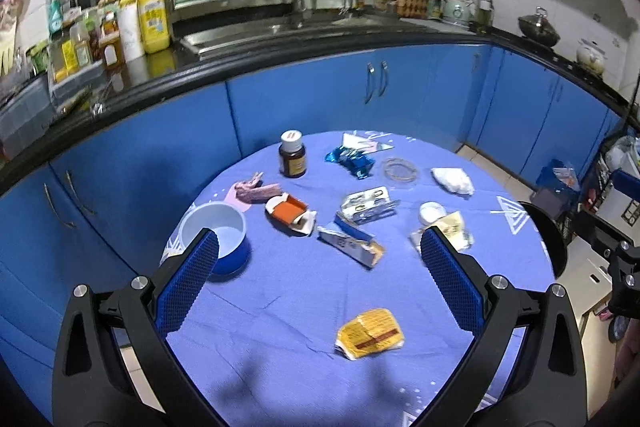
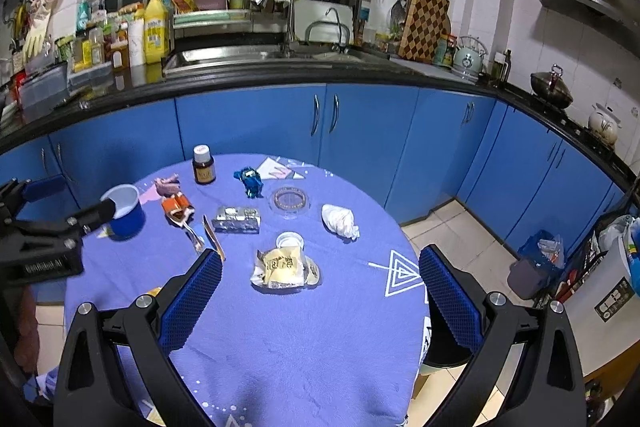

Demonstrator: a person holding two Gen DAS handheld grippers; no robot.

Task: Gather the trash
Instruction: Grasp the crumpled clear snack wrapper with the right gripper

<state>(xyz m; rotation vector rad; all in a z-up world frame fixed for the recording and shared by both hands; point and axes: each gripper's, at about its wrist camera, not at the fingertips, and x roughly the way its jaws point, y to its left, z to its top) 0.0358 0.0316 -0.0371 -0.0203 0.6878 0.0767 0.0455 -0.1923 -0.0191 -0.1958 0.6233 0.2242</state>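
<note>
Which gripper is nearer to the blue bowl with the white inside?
Left. The left gripper hangs open with one finger's tip overlapping the blue bowl with the white inside. The right gripper, also open, hovers over the table's near right side, well away from it.

1. A round table point(image 1: 304, 307) stands before blue cabinets, covered by a purple cloth with white triangle prints.
2. At its left edge sits a blue bowl point(image 1: 216, 235) with a pale inside.
3. Toward the far side stand a brown bottle point(image 1: 292, 155) and a crumpled blue wrapper point(image 1: 352, 159), well apart.
4. Mid-table lie an opened orange box point(image 1: 290, 215), a silver blister pack point(image 1: 368, 206) and a clear glass dish point(image 1: 401, 169).
5. A white paper wad point(image 1: 452, 181) lies right; a yellow wrapper point(image 1: 370, 333) lies nearest.
</note>
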